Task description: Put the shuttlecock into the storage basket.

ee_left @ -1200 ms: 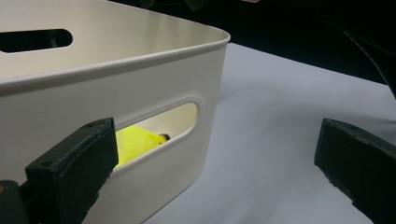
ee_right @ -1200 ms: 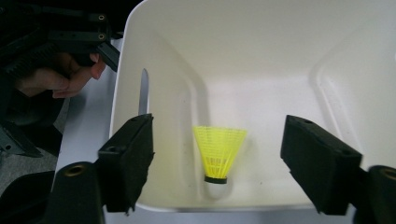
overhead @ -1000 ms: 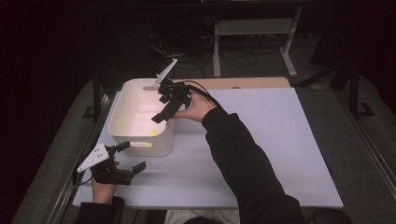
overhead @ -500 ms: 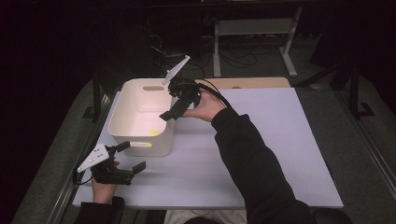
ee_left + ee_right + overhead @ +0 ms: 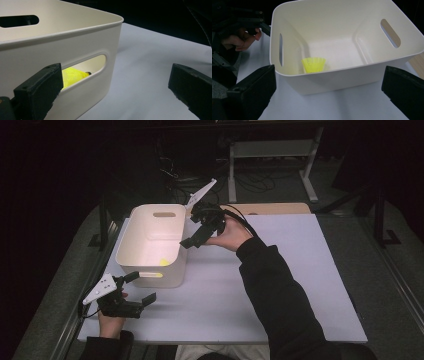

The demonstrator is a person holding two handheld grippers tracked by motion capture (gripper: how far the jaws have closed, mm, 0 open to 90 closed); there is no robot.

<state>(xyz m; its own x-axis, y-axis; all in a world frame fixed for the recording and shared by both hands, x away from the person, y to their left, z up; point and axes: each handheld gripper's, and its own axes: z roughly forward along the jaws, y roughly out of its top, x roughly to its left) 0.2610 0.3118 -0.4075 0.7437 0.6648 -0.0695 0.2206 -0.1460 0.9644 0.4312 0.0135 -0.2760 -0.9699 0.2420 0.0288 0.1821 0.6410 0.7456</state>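
Dark floor and cable clutter surround your work surface, a pale lilac-white tabletop (image 5: 280, 285) with a strip of light wood along its far edge. Near the far left corner stands the cream-white plastic storage bin with slotted handles (image 5: 150, 247), and inside it, against the wall that faces you, lies the yellow mesh plastic shuttlecock (image 5: 313, 64); you can also glimpse it through the handle slot in the left gripper view. Judging by that, the drop looks done: the shuttlecock rests on the bin's floor, free of either tool, and no other loose piece shows on the tabletop, so what remains is probably only to bring your hands back to rest. Your right gripper (image 5: 196, 234) hangs just beside the bin's right rim, above the tabletop, its jaws having just been opening to their full spread with nothing between them; in the right gripper view they stand wide on either side of the bin. Your right forearm reaches diagonally in from the near edge, wrist bent so the tool tilts down and leftward toward the bin's interior. Your left gripper (image 5: 135, 290) sits low by the near left corner, just short of the bin's near wall, jaws apart and empty, pointed at the handle slot, with your left hand (image 5: 111, 312) wrapped around its body close to the tabletop's near edge.
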